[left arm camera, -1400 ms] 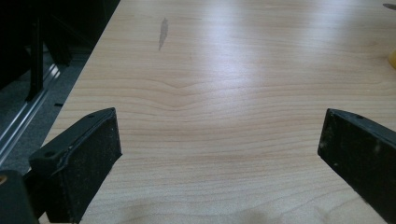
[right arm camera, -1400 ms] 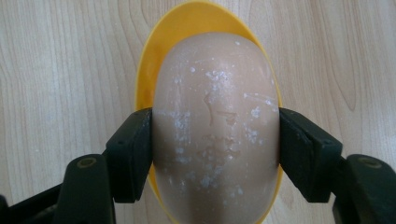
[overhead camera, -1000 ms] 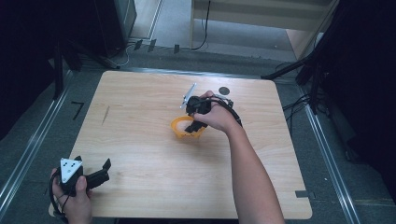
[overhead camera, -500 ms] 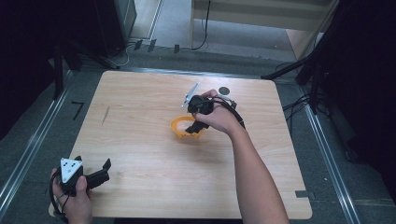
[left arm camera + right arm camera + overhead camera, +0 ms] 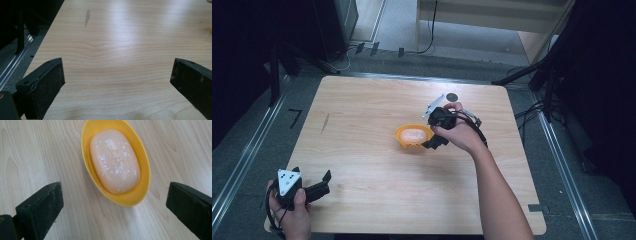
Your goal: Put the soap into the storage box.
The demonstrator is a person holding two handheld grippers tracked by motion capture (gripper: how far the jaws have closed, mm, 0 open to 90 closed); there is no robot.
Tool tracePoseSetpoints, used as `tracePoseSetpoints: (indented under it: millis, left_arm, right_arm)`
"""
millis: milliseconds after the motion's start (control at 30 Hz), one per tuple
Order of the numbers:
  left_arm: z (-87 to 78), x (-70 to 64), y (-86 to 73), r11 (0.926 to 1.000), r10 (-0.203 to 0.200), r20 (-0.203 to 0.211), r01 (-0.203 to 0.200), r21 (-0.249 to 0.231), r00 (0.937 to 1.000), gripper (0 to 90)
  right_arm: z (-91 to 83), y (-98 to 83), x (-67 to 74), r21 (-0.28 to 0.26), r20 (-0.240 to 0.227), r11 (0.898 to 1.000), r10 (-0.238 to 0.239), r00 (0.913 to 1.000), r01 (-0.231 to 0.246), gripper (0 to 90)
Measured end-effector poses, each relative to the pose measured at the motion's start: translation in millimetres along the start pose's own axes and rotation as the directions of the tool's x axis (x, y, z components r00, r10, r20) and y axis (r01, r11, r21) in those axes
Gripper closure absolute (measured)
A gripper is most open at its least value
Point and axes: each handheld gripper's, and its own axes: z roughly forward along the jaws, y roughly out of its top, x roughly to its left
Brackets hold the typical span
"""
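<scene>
Pale wooden table (image 5: 362, 200) under the high camera, grey floor and metal rails around it, dark gear looming at both sides. Starting at the left: the left gripper (image 5: 319, 185) sits low at the near left corner of the table, gripped in the person's left hand (image 5: 292, 212), grey three-cornered plate on top. Its jaws stand wide apart, and its own view confirms it, nothing between them but bare wood grain and a faint dark smudge (image 5: 87, 17) farther up the board.

Moving to the middle: a yellow oval dish (image 5: 401, 135) rests flat on the table, and lying in it is a pale peach bar of soap (image 5: 414, 134). From the right gripper view the soap (image 5: 114, 161) fills most of the dish (image 5: 143, 162), resting snug inside the rim.

Now the right side: the right gripper (image 5: 432, 145) hovers just beside the dish's right edge, held in the right hand (image 5: 462, 135). Its jaws have just been opening and now stand well apart, the near end of the dish lying ahead of them, neither pad touching dish or soap. Beyond the hand, a small dark round spot (image 5: 452, 96) sits near the table's far edge.
</scene>
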Motion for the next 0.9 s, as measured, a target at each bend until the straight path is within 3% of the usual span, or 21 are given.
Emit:
tracePoseSetpoints:
  millis: [433, 533, 900]
  left_arm:
    - [-0.1, -0.9, 0.0, 1.0, 0.008, -0.004, -0.008, 0.002, 1.0, 0.0]
    - [-0.3, -0.6, -0.1, 1.0, 0.003, -0.003, -0.003, -0.002, 1.0, 0.0]
    - [-0.2, -0.8, 0.0, 1.0, 0.007, -0.005, -0.007, 0.001, 1.0, 0.0]
  right_arm:
    - [-23.9, -41.0, 4.1, -0.071, 0.044, 0.992, 0.104, 0.9936, -0.1, 0.0]
    - [-30.3, -56.3, 8.7, -0.12, 0.049, 0.983, 0.146, 0.988, -0.139, 0.0]
    - [-40.1, -95.4, 23.2, -0.165, 0.109, 0.963, 0.231, 0.9669, -0.212, 0.0]
